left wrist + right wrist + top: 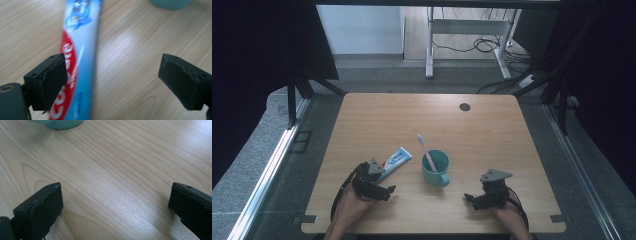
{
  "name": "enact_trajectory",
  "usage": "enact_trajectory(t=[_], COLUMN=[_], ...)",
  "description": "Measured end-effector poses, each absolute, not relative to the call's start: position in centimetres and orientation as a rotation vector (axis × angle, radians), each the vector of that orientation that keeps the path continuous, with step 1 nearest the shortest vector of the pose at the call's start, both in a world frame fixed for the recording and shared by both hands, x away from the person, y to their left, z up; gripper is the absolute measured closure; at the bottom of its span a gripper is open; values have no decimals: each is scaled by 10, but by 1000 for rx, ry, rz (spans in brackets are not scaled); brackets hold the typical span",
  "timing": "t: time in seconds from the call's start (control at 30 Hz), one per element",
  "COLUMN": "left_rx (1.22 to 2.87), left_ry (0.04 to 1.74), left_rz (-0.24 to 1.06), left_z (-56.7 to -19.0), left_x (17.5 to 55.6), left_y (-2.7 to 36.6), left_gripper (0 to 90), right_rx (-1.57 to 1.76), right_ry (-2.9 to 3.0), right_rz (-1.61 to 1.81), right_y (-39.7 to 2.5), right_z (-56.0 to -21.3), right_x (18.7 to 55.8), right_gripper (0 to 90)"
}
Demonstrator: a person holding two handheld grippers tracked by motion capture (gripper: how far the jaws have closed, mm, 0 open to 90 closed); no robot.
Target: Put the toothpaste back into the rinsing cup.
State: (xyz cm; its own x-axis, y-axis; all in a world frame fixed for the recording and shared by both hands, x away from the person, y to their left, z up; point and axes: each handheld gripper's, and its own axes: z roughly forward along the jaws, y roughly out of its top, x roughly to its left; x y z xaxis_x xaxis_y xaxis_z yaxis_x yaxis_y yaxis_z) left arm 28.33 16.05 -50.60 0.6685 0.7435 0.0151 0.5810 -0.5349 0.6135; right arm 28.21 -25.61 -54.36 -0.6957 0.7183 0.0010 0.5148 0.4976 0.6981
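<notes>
On the wooden table point(377, 115), a toothpaste tube point(77, 62) is being straddled left of the cup point(435, 168) by the left gripper point(387, 189), jaws spread wide; the right gripper point(468, 198) is being held right of it, released too.

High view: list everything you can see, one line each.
table: one, light wood, centre
toothpaste tube: one, white, blue and red, flat on the table, left of the mug
mug: one, teal, upright near the table's middle
toothbrush: one, white, standing slanted in the mug
round cap: one, dark, far side of the tabletop
desk frame: one, white, on the floor beyond
left gripper: one, black, open, by the tube's near end
right gripper: one, black, open, over bare wood
</notes>
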Motion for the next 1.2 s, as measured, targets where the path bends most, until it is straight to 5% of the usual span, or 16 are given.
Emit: enact_trajectory(t=[1.2], left_rx=[2670], left_ry=[1132], left_rz=[91], left_z=[-497], left_x=[349], left_y=[152], left_gripper=[245], right_rx=[1043], right_ry=[2453], right_rz=[998], right_y=[-256], right_z=[-544], right_x=[282], right_gripper=[0])
